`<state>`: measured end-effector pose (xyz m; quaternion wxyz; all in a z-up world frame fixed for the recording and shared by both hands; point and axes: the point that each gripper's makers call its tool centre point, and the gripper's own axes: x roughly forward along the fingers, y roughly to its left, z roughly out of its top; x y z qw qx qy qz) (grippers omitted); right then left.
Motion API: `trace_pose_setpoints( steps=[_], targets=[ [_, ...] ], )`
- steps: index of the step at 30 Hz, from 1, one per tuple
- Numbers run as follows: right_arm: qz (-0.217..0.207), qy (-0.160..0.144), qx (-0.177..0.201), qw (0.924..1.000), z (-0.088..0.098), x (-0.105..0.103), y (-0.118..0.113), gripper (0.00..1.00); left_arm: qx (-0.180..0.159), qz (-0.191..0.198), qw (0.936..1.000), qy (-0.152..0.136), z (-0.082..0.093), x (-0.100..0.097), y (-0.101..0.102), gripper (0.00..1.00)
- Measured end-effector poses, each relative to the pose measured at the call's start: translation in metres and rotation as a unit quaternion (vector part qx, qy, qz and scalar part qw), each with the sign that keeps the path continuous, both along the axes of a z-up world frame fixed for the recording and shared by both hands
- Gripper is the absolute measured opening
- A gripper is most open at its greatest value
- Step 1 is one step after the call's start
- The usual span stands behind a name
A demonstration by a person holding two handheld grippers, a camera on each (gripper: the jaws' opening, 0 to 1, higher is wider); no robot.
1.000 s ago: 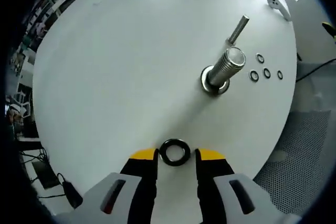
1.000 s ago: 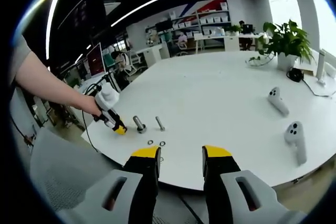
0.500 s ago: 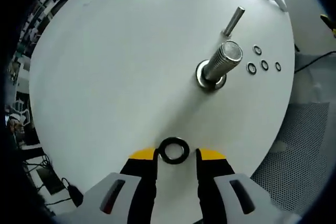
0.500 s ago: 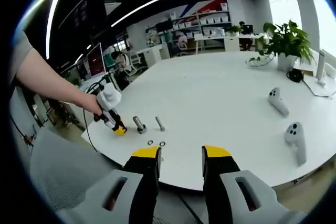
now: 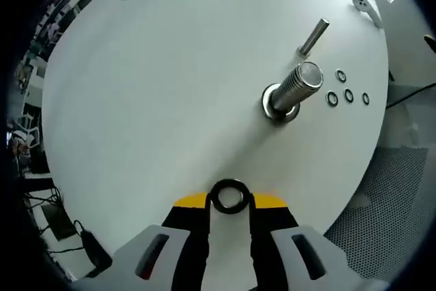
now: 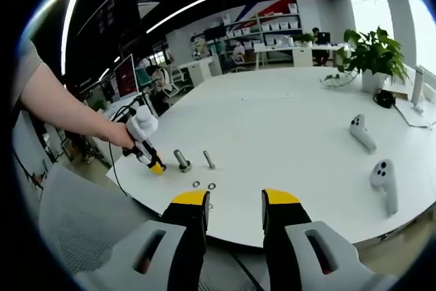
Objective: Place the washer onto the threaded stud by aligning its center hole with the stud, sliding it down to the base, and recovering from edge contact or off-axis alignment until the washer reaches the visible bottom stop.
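A black washer (image 5: 229,184) lies flat on the white table (image 5: 150,86), near its front edge. My left gripper (image 5: 229,201) has its yellow-tipped jaws pressed against the washer's two sides. The thick threaded stud (image 5: 294,90) stands upright on its round base flange (image 5: 278,112), off to the upper right of the washer. In the right gripper view a hand holds the left gripper (image 6: 146,148) just left of the stud (image 6: 182,161). My right gripper (image 6: 234,199) hangs open with nothing in it, short of the table's near edge.
A thin bolt (image 5: 313,35) stands beyond the stud, with several small washers (image 5: 349,95) lying to its right. Two white controllers (image 6: 361,131) (image 6: 385,182) lie on the table's right side, and a potted plant (image 6: 371,52) stands at the far edge. A mesh chair (image 5: 388,189) sits beside the table.
The left jaws have closed in from a wider gap onto the washer's sides. The left view has shifted a little; the right gripper has held still.
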<state>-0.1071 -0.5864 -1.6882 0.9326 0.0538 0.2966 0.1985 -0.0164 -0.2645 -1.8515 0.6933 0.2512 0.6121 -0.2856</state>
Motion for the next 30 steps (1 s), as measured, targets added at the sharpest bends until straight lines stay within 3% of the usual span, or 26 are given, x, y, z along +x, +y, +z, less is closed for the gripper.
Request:
trace_pose_setpoints(
  steps=[5, 9, 14, 30],
  targets=[
    [0.001, 0.000, 0.000, 1.0000, 0.000, 0.000, 0.001, 0.33, -0.011, 0.019, 0.9997, 0.006, 0.001, 0.000, -0.001, 0.19],
    [0.001, 0.000, -0.001, 1.0000, 0.000, 0.000, 0.000, 0.33, -0.006, 0.007, 0.9999, 0.014, 0.001, -0.003, 0.000, 0.19],
    [0.001, 0.000, 0.000, 1.0000, 0.000, 0.000, 0.000, 0.33, -0.015, 0.003, 0.9999, -0.007, 0.009, -0.002, -0.001, 0.19],
    [0.010, -0.002, 0.003, 0.9999, 0.001, 0.000, 0.004, 0.32, -0.068, -0.026, 0.9955, -0.061, 0.070, 0.021, -0.037, 0.19]
  ],
)
